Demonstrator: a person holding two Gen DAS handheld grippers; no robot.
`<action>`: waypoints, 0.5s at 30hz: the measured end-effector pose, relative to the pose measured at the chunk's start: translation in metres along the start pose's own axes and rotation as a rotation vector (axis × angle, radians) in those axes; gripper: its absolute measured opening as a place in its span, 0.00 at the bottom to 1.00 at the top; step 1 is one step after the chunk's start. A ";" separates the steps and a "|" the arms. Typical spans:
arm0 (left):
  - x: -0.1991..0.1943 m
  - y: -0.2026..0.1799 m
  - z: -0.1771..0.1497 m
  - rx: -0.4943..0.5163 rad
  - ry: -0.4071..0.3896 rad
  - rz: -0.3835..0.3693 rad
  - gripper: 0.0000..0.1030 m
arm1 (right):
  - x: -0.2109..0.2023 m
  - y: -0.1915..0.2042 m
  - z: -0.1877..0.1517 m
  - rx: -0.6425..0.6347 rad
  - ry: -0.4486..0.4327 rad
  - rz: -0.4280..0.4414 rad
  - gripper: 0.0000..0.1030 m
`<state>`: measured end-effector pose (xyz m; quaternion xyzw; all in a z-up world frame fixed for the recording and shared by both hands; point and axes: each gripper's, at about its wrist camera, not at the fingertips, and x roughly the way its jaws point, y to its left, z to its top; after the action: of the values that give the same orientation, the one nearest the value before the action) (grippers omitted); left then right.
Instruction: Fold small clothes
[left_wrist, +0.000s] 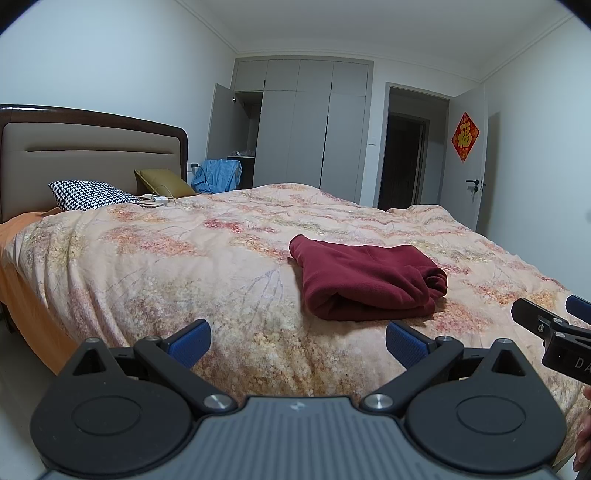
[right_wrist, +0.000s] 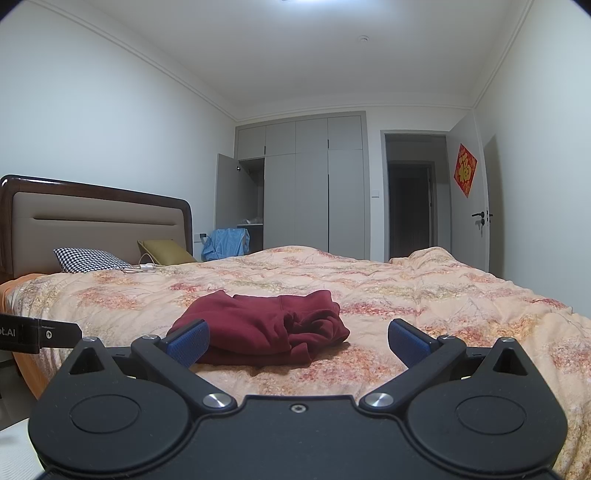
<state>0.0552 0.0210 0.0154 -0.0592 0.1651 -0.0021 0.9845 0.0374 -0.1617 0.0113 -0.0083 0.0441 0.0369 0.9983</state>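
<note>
A dark red garment (left_wrist: 364, 282) lies folded into a compact bundle on the floral quilt (left_wrist: 184, 266). In the right wrist view the same red garment (right_wrist: 266, 332) sits just beyond my fingers, slightly left of centre. My left gripper (left_wrist: 298, 345) is open, held back from the bundle with nothing between its blue pads. My right gripper (right_wrist: 298, 345) is open too, and empty; its left pad (right_wrist: 188, 343) overlaps the garment's near edge in the picture. The right gripper also shows at the right edge of the left wrist view (left_wrist: 554, 328).
The bed has a padded headboard (left_wrist: 88, 155), a houndstooth pillow (left_wrist: 90, 194), an olive cushion (left_wrist: 162, 181) and a white charger with cable (left_wrist: 159, 199). Behind stand a grey wardrobe (left_wrist: 306, 125) with one door open, blue cloth (left_wrist: 218, 175) and an open room door (left_wrist: 465, 155).
</note>
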 end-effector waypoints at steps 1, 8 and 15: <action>0.000 0.000 0.000 0.000 0.000 0.000 1.00 | 0.000 0.000 0.000 0.000 0.000 0.000 1.00; 0.000 0.000 0.000 0.000 0.002 0.000 1.00 | 0.000 0.000 0.000 0.000 -0.001 0.000 1.00; 0.000 0.000 -0.001 0.000 0.002 0.000 1.00 | 0.000 0.000 0.000 0.000 0.000 0.000 1.00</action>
<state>0.0554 0.0207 0.0145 -0.0590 0.1663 -0.0023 0.9843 0.0372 -0.1619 0.0117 -0.0080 0.0441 0.0369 0.9983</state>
